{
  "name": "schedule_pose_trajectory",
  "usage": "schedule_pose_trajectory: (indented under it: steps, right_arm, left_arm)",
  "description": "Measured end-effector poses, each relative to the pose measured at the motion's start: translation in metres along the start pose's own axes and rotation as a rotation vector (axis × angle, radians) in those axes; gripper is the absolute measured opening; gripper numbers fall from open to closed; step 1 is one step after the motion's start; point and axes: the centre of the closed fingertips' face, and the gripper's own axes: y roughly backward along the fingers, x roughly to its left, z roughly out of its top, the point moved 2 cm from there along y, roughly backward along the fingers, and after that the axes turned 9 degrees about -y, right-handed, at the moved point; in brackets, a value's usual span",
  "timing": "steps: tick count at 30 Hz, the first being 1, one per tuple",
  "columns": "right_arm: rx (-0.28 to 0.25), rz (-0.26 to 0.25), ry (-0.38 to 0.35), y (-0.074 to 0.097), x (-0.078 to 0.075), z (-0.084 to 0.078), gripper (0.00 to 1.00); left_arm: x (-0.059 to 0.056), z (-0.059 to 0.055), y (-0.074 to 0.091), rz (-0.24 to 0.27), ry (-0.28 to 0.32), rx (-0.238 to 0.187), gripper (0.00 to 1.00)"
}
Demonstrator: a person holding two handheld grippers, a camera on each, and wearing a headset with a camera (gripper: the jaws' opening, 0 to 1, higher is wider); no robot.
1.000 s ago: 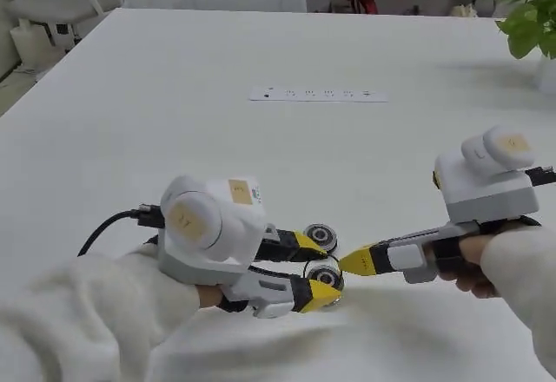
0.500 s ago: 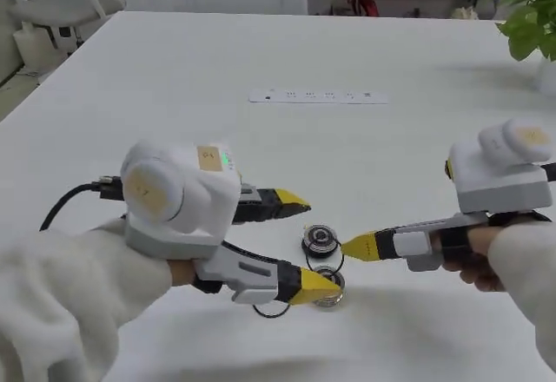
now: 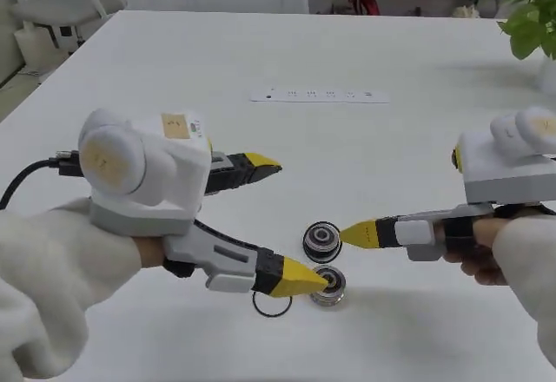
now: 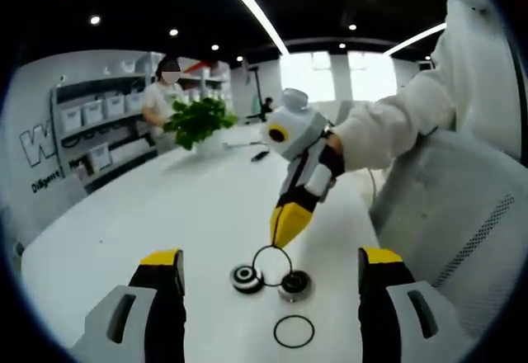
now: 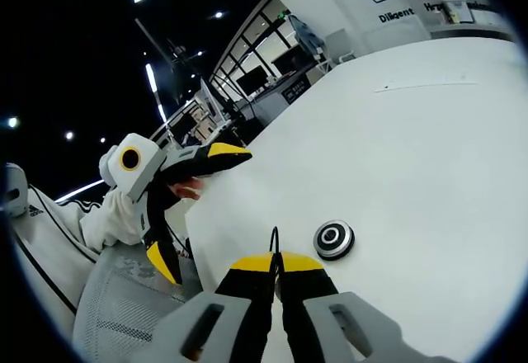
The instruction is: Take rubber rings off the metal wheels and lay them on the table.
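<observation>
Two metal wheels lie flat on the white table (image 3: 174, 61). The far wheel (image 3: 321, 239), the one with the darker outer edge, serves as the marker for everything else. Just on the person's side of the far wheel, almost touching it, sits the near wheel (image 3: 330, 285), which looks more silvery. The right gripper (image 3: 344, 234) points in from the right of the far wheel with its jaws pressed together, the tips just beside the wheel's rim. The right gripper view shows the held ring (image 5: 275, 241), a thin black rubber band, pinched edge-on between them. In the left gripper view it hangs as a loop from the yellow tips, down between the far wheel and its neighbour; whether the loop touches either wheel cannot be told. The left gripper (image 3: 301, 226) points in from the left of the far wheel, jaws spread wide apart. One of its yellow tips is raised beyond and left of the far wheel; the other sits low on the person's side, overlapping the near wheel in the head view. A loose ring (image 3: 272, 304) lies flat on the table, nearer the person and left of the far wheel, apart from both wheels. A power strip (image 3: 317, 95) lies well beyond the far wheel, and a plant (image 3: 528, 17) stands far off to its right rear.
</observation>
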Motion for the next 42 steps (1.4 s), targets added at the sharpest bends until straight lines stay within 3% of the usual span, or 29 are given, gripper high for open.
schedule_pose_trajectory:
  steps: [5,12,23,27,42]
  right_arm:
    - [-0.025,0.025,-0.01,0.0,0.008,0.005,0.0]
    - [-0.025,0.042,0.007,-0.002,0.017,0.007,0.0]
    - [-0.02,0.07,0.01,-0.008,0.025,0.006,0.0]
    - [-0.011,0.078,0.013,-0.011,0.029,0.004,0.0]
    - [0.033,0.09,0.029,-0.021,0.035,-0.006,0.0]
  left_arm:
    - [0.0,0.004,0.008,0.011,0.012,-0.029,0.97]
    - [0.002,0.002,0.015,0.027,0.021,-0.023,1.0]
    - [0.004,-0.02,0.041,0.093,0.093,-0.018,1.0]
    - [0.003,-0.022,0.043,0.105,0.093,-0.012,1.0]
    - [-0.009,-0.039,0.048,0.09,0.125,0.017,1.0]
